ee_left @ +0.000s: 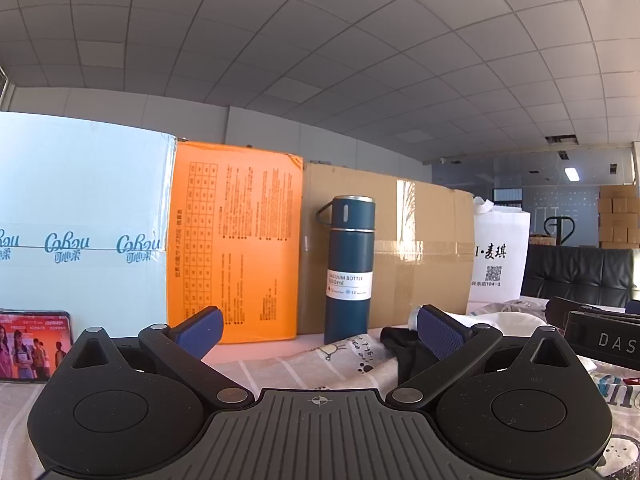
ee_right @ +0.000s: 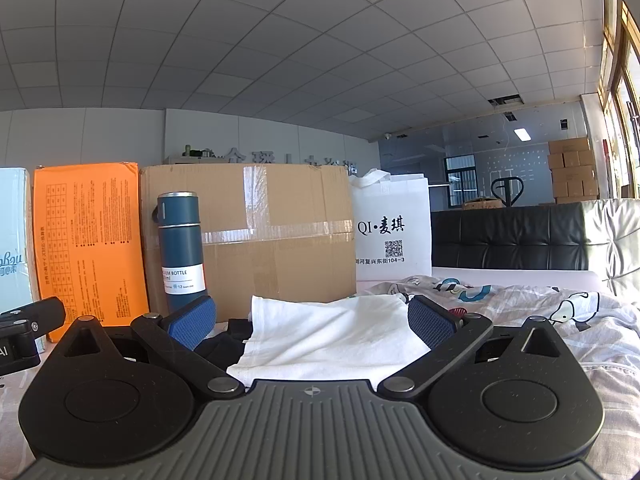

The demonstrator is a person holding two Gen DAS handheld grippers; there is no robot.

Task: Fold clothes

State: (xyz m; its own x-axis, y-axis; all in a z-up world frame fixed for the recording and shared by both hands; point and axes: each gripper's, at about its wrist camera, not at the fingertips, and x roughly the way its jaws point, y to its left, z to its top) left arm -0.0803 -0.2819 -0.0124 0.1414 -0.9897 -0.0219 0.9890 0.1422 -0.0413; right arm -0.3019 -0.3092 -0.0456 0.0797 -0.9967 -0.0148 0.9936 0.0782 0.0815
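The right gripper (ee_right: 312,320) is standing wide open, gripping nothing; the white garment (ee_right: 328,340) is lying between its fingers (long axis running forward). The left gripper (ee_left: 318,330) is also gaping empty, a dark garment (ee_left: 400,350) lying just beside its right finger. A blue vacuum bottle (ee_left: 350,268) is standing upright ahead.

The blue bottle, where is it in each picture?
Left wrist view: the blue bottle stands just right of the middle, in front of the brown box.
Right wrist view: the bottle stands left of the middle, at the left edge of the same box.
Shared landmark: the orange box, left of the bottle in both.
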